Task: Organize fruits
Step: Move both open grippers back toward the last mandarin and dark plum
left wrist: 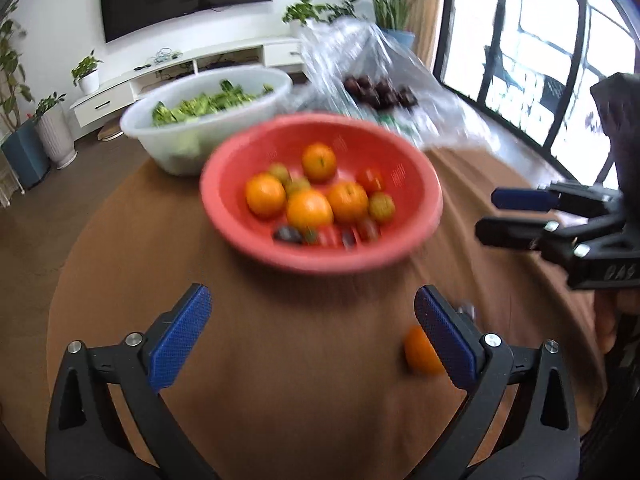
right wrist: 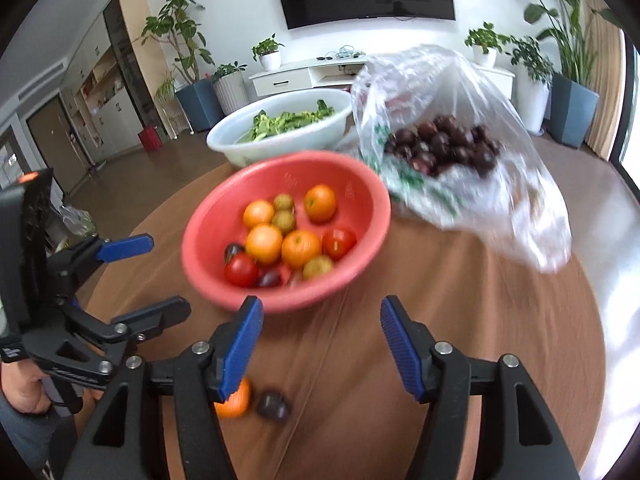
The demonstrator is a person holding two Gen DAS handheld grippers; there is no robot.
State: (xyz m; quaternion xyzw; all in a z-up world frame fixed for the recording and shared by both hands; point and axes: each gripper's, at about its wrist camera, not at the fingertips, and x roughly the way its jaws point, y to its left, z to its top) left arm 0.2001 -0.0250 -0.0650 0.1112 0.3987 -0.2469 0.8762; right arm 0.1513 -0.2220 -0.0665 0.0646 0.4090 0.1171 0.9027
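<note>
A red bowl (left wrist: pixel 416 184) (right wrist: pixel 360 200) on the round brown table holds oranges (left wrist: pixel 310 210) (right wrist: pixel 301 248), tomatoes (right wrist: pixel 339 243), small green fruits and dark plums. A loose orange (left wrist: pixel 420 350) (right wrist: pixel 236 402) and a dark plum (right wrist: pixel 274 405) lie on the table in front of the bowl. My left gripper (left wrist: pixel 312 336) is open and empty, just left of the loose orange; it also shows in the right wrist view (right wrist: pixel 156 276). My right gripper (right wrist: pixel 322 348) is open and empty above the loose fruit, and appears in the left wrist view (left wrist: pixel 508 212).
A clear plastic bag (right wrist: pixel 480 92) (left wrist: pixel 360 48) of dark plums (right wrist: pixel 448 144) lies behind the bowl on the right. A white basin (left wrist: pixel 172 148) (right wrist: pixel 240 148) of green vegetables stands behind the bowl. The table edge (right wrist: pixel 596 360) curves round on the right.
</note>
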